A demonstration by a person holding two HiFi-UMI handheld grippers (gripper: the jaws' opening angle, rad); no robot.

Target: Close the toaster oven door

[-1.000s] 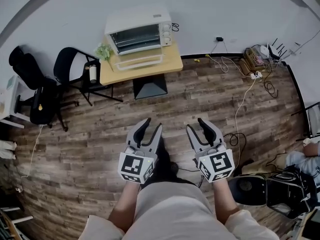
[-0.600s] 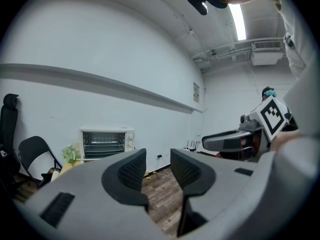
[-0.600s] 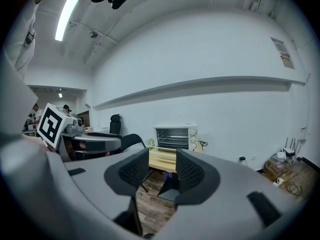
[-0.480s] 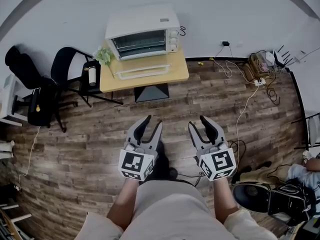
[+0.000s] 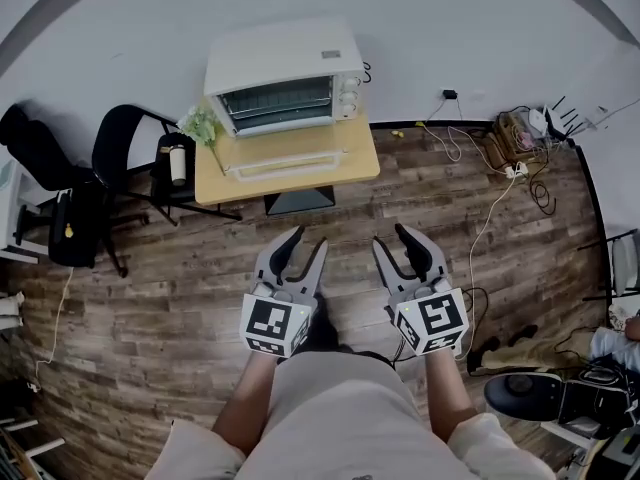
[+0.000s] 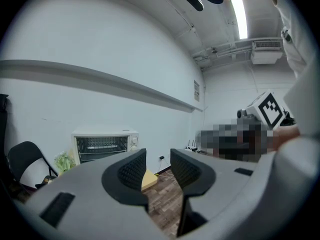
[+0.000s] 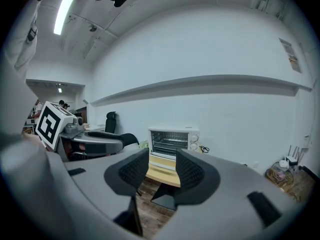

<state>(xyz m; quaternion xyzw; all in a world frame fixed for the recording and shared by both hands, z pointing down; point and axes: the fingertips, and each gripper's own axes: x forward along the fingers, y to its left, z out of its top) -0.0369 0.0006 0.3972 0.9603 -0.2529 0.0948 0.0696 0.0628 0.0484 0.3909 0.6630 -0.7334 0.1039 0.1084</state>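
the toaster oven (image 5: 283, 78) is sitting at the back of a small wooden table (image 5: 355, 158), hard against the white wall. its door (image 5: 283, 155) is hanging fully open, lying flat and forward from the oven's mouth over the tabletop, so the wire rack inside is showing. the left gripper (image 5: 308, 241) and the right gripper (image 5: 392, 240) are being held side by side in front of the oven, well apart from it and short of the table's front edge, over the wooden floor. both are pointing toward the oven, which is appearing between or just beyond the jaws in each gripper view; this is judged to be an approach posture, lining the tools up with the door. each gripper's jaws are standing apart and released, with nothing between them but distant background. neither gripper is touching the door or the table. a small green plant (image 5: 200, 123) is standing beside the oven's left corner, and a black chair (image 5: 130, 148) is standing further left of the oven, clear of the path. the task is judged as not yet begun in contact terms: the next move is calling for closing the gap to the oven, getting under the door's front edge and swinging it up. the risk is pushing the light oven back instead of lifting.
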